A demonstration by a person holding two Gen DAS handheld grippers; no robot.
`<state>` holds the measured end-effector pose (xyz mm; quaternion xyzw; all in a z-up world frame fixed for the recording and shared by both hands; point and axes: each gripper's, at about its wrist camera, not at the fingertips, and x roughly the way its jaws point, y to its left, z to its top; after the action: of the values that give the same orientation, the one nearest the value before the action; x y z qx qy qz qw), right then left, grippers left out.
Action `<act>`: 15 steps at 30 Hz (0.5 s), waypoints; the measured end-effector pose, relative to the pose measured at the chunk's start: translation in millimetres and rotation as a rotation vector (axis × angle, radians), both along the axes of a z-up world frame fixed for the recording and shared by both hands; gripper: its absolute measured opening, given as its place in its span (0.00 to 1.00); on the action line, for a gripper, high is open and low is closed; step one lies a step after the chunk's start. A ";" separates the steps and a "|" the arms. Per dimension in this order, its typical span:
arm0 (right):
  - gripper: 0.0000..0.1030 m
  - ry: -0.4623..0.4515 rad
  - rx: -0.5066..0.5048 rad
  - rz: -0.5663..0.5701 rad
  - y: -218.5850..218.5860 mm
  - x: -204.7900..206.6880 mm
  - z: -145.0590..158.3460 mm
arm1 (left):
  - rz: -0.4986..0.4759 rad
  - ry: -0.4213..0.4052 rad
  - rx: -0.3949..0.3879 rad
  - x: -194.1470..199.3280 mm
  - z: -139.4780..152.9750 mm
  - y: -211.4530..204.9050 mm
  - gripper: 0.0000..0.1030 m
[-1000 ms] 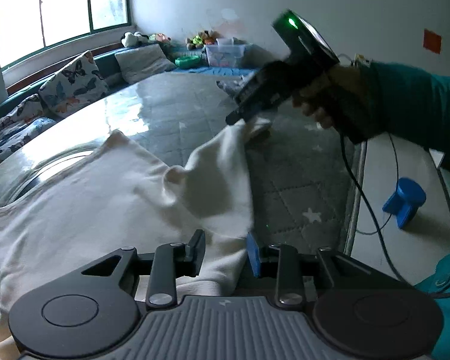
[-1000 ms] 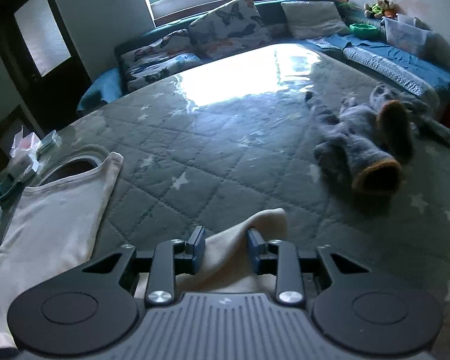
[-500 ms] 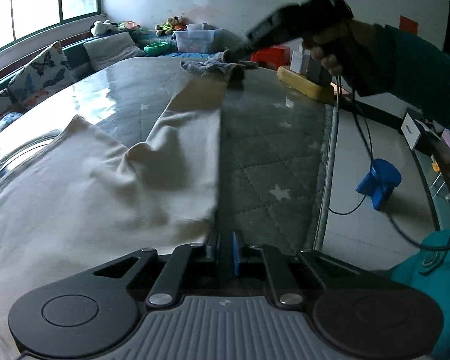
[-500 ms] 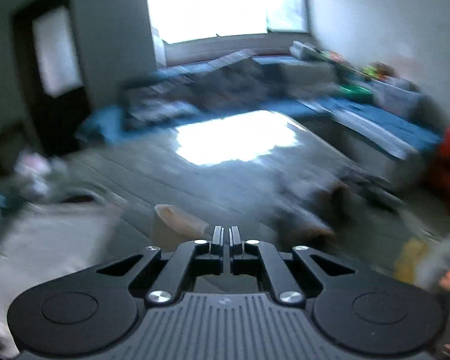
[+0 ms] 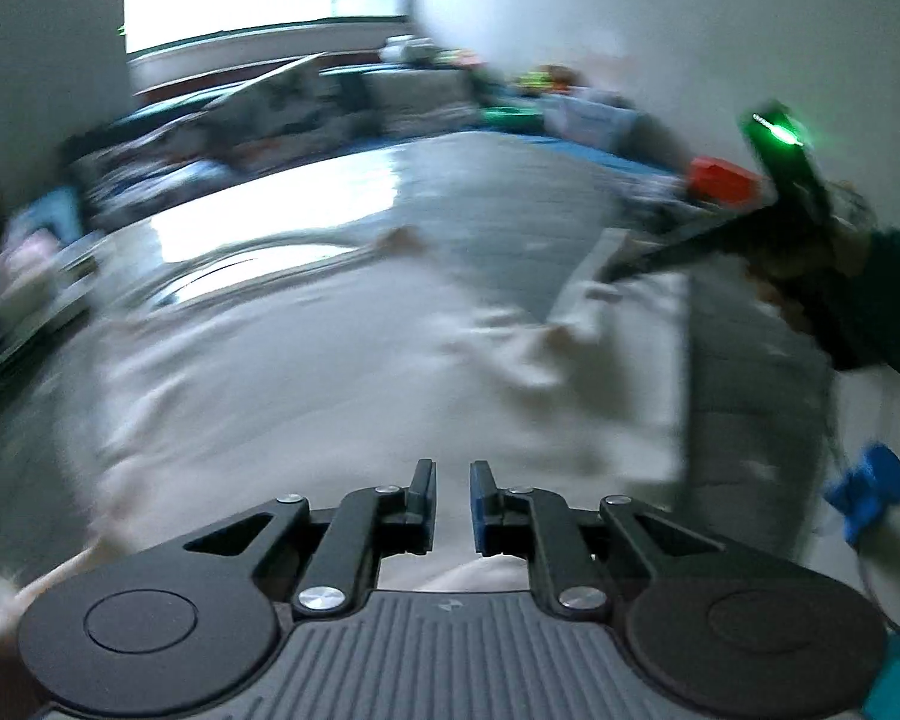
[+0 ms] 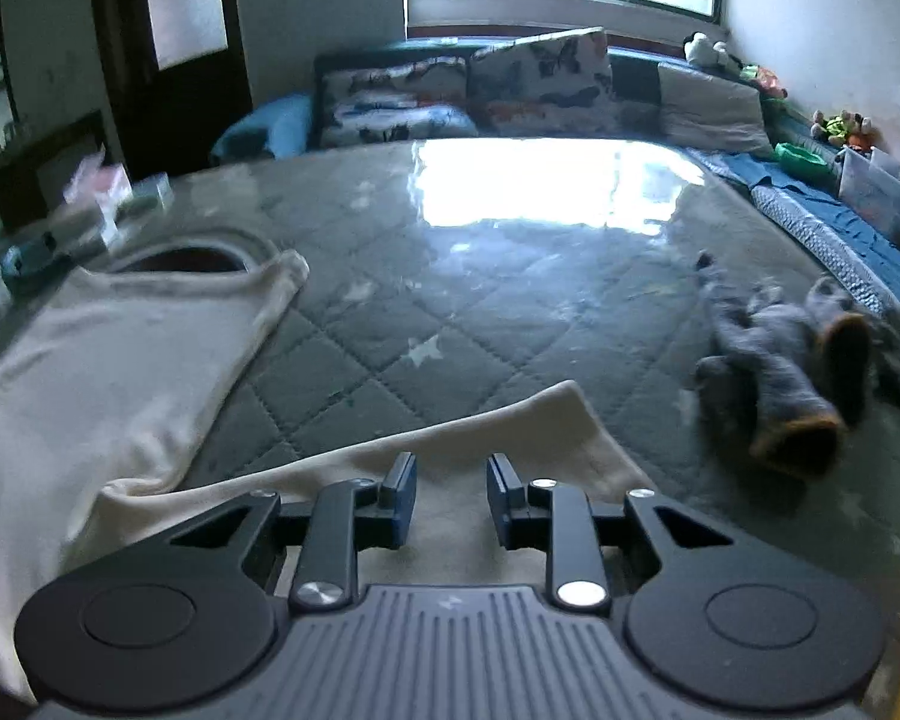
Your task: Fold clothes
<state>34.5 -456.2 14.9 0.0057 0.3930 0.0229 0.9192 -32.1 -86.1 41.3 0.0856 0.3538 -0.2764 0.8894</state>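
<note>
A cream long-sleeved garment (image 6: 102, 384) lies spread on the grey quilted mattress (image 6: 450, 300). Its sleeve (image 6: 510, 438) lies stretched out flat in front of my right gripper (image 6: 451, 483), which is open just above the cloth with nothing between its jaws. In the blurred left wrist view the garment (image 5: 330, 372) fills the middle. My left gripper (image 5: 453, 495) hovers over its near edge with a small gap between its jaws and holds nothing. The right gripper (image 5: 618, 267) shows at the right, over the sleeve.
A grey stuffed toy (image 6: 780, 372) lies on the mattress at the right. Patterned cushions (image 6: 510, 84) line the far side under the window. Small items (image 6: 102, 192) lie at the far left. A blue stool (image 5: 867, 492) stands on the floor beside the mattress edge.
Both grippers were shut half a second ago and now stand open. The sleeve, held raised earlier, now lies flat on the mattress. The left camera has swung to the left.
</note>
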 end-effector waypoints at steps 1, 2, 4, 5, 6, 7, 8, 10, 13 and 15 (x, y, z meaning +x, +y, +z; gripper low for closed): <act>0.25 0.005 -0.020 -0.005 1.9 4.2 -3.0 | 0.044 0.006 -0.003 3.7 -1.0 11.5 0.13; 0.25 0.000 -0.056 -0.021 2.5 6.4 -3.6 | 0.087 0.012 -0.005 7.4 -2.0 22.9 0.13; 0.25 -0.001 -0.114 -0.054 1.4 9.6 -4.4 | 0.176 0.024 -0.012 15.8 -4.7 45.5 0.13; 0.26 0.001 -0.123 -0.066 -0.9 11.4 -4.6 | 0.221 0.031 -0.016 21.2 -7.0 56.5 0.13; 0.26 0.003 -0.133 -0.078 -3.2 13.3 -4.7 | 0.263 0.041 -0.020 26.0 -9.5 67.4 0.13; 0.26 0.005 -0.145 -0.090 -5.0 15.1 -4.9 | 0.302 0.055 -0.025 30.3 -12.2 78.5 0.13; 0.26 0.007 -0.159 -0.103 -5.7 16.8 -5.5 | 0.333 0.066 -0.033 33.4 -14.7 88.2 0.16; 0.28 0.011 -0.179 -0.117 -6.6 19.5 -7.7 | 0.363 0.082 -0.071 33.5 -17.1 102.5 0.17; 0.32 0.018 -0.221 -0.131 -5.0 21.8 -9.7 | 0.391 0.093 -0.089 28.3 -17.5 111.9 0.18; 0.33 0.021 -0.238 -0.140 -6.3 23.8 -9.4 | 0.404 0.099 -0.094 23.4 -17.2 114.9 0.18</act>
<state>58.3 -462.5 5.5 -0.0759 0.4014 -0.0882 0.9085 -8.6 28.8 24.1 -0.0421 0.3936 -0.1128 0.9114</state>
